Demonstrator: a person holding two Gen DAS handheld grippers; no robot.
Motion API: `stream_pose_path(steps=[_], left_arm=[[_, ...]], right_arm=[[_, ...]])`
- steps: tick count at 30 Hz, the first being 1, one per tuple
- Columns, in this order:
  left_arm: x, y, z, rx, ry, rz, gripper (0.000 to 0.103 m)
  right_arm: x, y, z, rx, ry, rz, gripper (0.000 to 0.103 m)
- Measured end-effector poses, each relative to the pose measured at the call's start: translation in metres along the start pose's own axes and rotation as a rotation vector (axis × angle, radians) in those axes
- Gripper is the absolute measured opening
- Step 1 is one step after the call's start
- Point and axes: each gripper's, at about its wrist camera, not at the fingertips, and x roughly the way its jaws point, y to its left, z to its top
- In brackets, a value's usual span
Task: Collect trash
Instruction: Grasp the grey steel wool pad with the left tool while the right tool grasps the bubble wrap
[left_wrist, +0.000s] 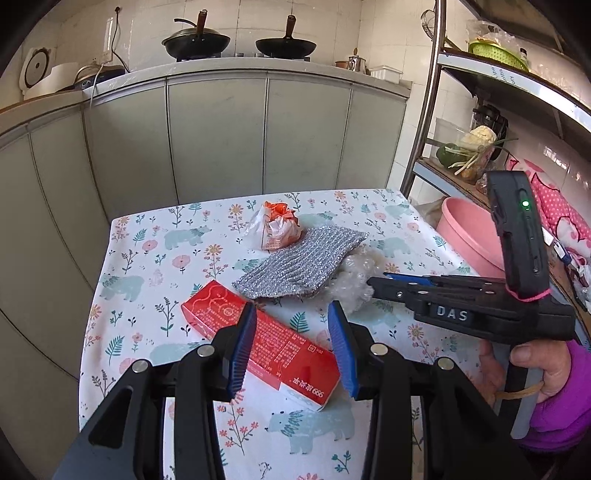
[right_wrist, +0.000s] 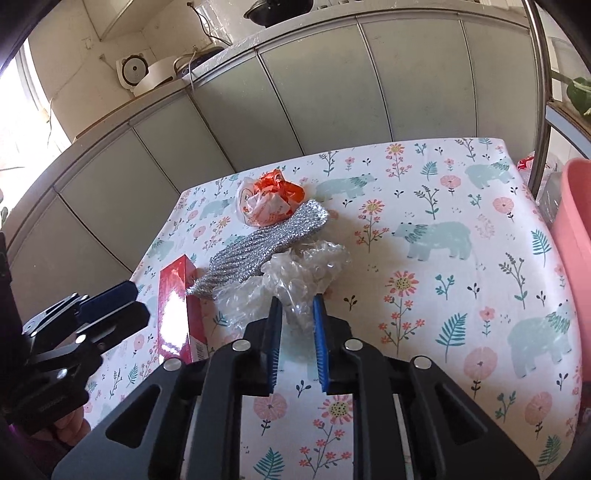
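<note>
The right hand-held gripper pinches the crumpled clear plastic wrap for lifting; the left hand-held gripper gapes wide over the red cardboard box

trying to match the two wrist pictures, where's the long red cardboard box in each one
Left wrist view: the long red cardboard box lies low and centre, between the left gripper fingers.
Right wrist view: the box stands lower left.
Shared landmark: the silver glittery scouring cloth just beyond it.
</note>
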Motion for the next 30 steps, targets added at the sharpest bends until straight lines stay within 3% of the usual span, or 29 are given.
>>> stream_pose_path(steps=[9,14,18,27,30], left_arm=[[0.039,-0.019,0.008,0.146,0.078,0.013,0.039],[0.05,-0.027,0.023,0.119,0.091,-0.053,0.039],[0.066,-0.027,0.034,0.071,0.113,-0.054,0.039],[0.113,-0.002,0.037,-0.002,0.215,0.065,0.039],[0.114,-0.006,0.034,0.029,0.215,0.088,0.04]], right_arm=[[-0.038,-0.026,-0.005,0.051,-0.069,-0.025,0.016],[-0.052,-0.043,-0.012,0.09,-0.091,-0.061,0.016],[-0.048,-0.048,-0.017,0.101,-0.075,-0.067,0.016],[-0.039,-0.05,-0.024,0.104,-0.043,-0.037,0.016],[-0.036,-0.052,-0.024,0.119,-0.034,-0.023,0.016]])
